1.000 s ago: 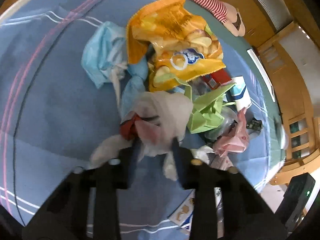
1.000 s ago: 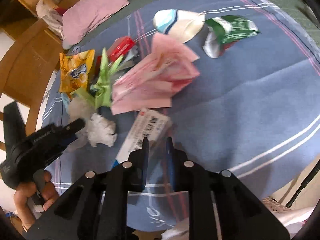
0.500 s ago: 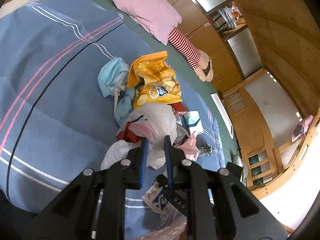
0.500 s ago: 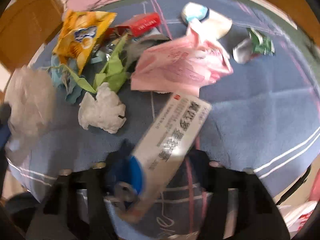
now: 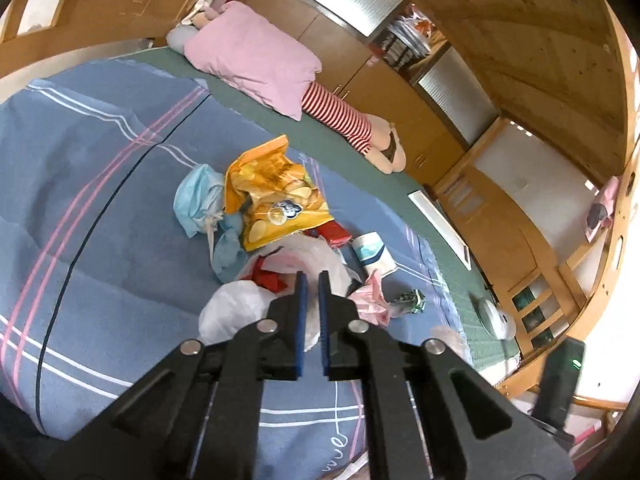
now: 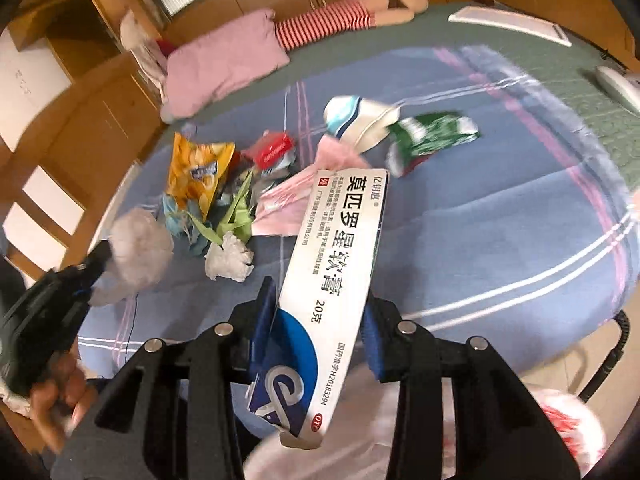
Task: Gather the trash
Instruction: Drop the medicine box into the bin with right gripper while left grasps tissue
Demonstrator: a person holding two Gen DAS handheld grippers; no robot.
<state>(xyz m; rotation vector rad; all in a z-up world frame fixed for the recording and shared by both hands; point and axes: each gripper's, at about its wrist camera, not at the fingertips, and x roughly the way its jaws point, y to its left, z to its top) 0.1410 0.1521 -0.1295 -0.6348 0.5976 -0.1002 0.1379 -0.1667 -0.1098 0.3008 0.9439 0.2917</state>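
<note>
Our left gripper jaws pinch thin white plastic bag; right gripper jaws clamp long white-blue cardboard ointment box above blue striped bedsheet.

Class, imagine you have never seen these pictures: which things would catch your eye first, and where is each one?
The long white medicine box with bold Chinese print dominates, clamped between the right tongs above the blue blanket. Next comes the orange chip bag topping the litter heap mid-bed. The left tongs pinch a white plastic bag at the heap's near edge.

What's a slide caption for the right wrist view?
Right gripper lifts a white medicine box above trash scattered on a blue bedspread.
</note>
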